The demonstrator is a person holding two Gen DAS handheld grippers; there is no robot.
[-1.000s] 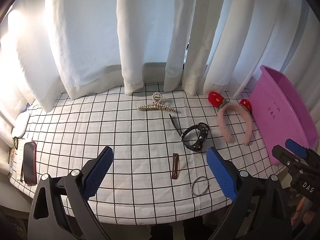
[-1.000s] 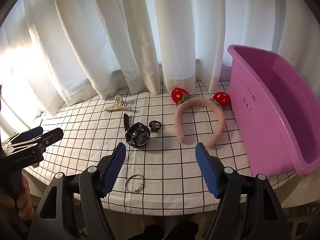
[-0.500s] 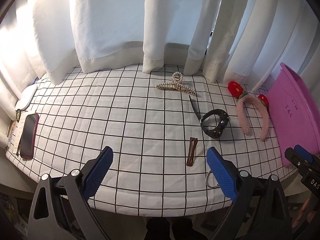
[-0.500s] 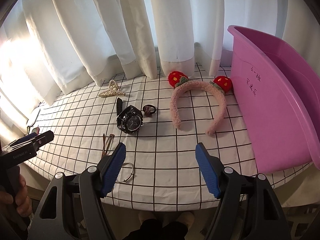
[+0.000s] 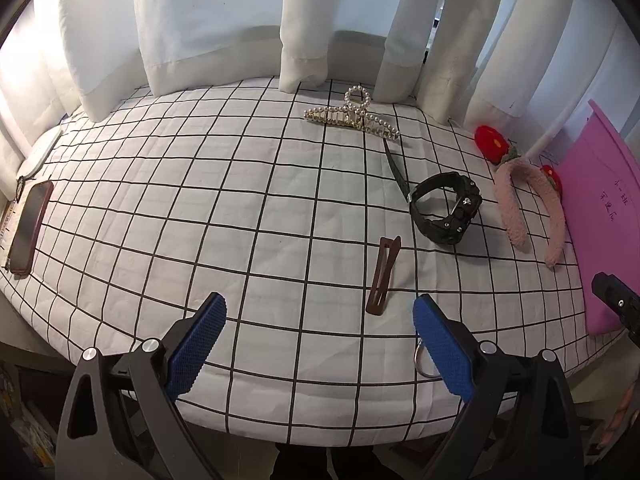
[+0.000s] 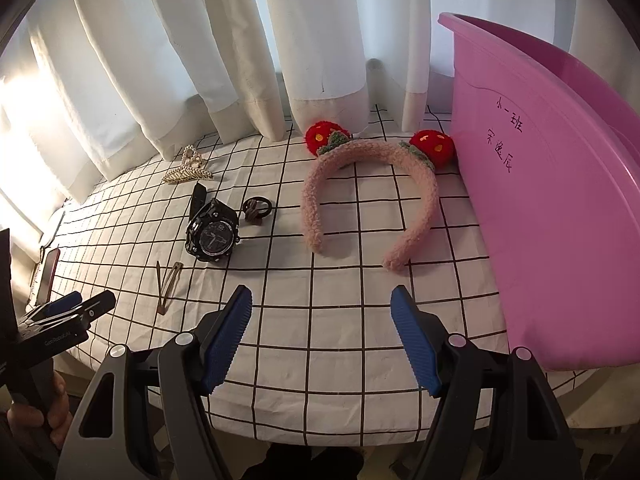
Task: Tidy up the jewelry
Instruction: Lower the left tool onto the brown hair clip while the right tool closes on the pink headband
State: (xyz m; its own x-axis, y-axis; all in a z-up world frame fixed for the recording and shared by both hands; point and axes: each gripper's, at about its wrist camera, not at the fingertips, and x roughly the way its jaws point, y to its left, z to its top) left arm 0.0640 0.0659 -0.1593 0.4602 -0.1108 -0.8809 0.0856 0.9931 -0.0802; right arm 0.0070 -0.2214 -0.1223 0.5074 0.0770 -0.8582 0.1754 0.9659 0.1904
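1. White curtains (image 5: 208,32) back my checked tablecloth (image 5: 200,208).
2. On it I see a brown hair clip (image 5: 383,276), a black watch (image 5: 446,208), a pearl claw clip (image 5: 352,117), a pink strawberry headband (image 6: 368,196) and a dark hair tie (image 6: 257,210).
3. I see a metal ring (image 5: 423,356) half hidden by one pad.
4. My left gripper (image 5: 318,346) hangs wide open, empty, just short of the hair clip.
5. My right gripper (image 6: 322,340) gapes empty beside the pink bin (image 6: 560,200).
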